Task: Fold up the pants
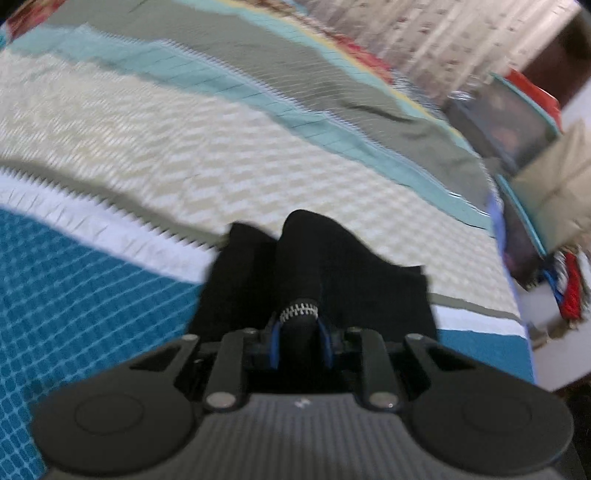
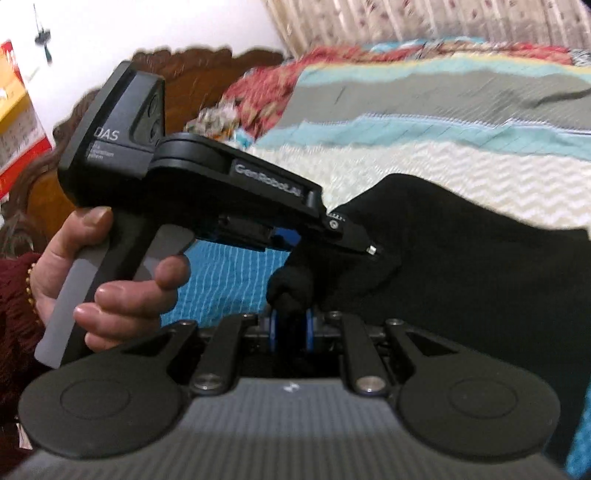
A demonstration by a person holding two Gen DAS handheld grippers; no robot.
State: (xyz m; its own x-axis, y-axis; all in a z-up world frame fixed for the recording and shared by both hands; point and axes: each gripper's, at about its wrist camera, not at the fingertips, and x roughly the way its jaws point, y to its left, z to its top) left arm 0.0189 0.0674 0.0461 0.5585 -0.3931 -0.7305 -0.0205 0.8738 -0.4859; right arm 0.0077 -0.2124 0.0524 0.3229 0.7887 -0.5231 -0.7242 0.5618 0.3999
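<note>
Black pants (image 1: pixel 325 266) hang bunched over a striped bedspread (image 1: pixel 184 147). In the left wrist view my left gripper (image 1: pixel 300 343) is shut on a fold of the pants with a silver zipper (image 1: pixel 299 308) just past the blue pads. The right wrist view shows my right gripper (image 2: pixel 291 330) shut on another bunched edge of the pants (image 2: pixel 461 266), which spread out to the right. The left gripper (image 2: pixel 354 243), held by a hand (image 2: pixel 122 295), reaches into the same cloth a little further off. Both pairs of fingertips are buried in the fabric.
The bedspread (image 2: pixel 443 110) has teal, grey, cream and blue bands. A carved wooden headboard (image 2: pixel 207 70) stands at the far left. The bed's right edge (image 1: pixel 506 240) drops to clutter and a box (image 1: pixel 554 192). Patterned curtains (image 1: pixel 443 33) hang behind.
</note>
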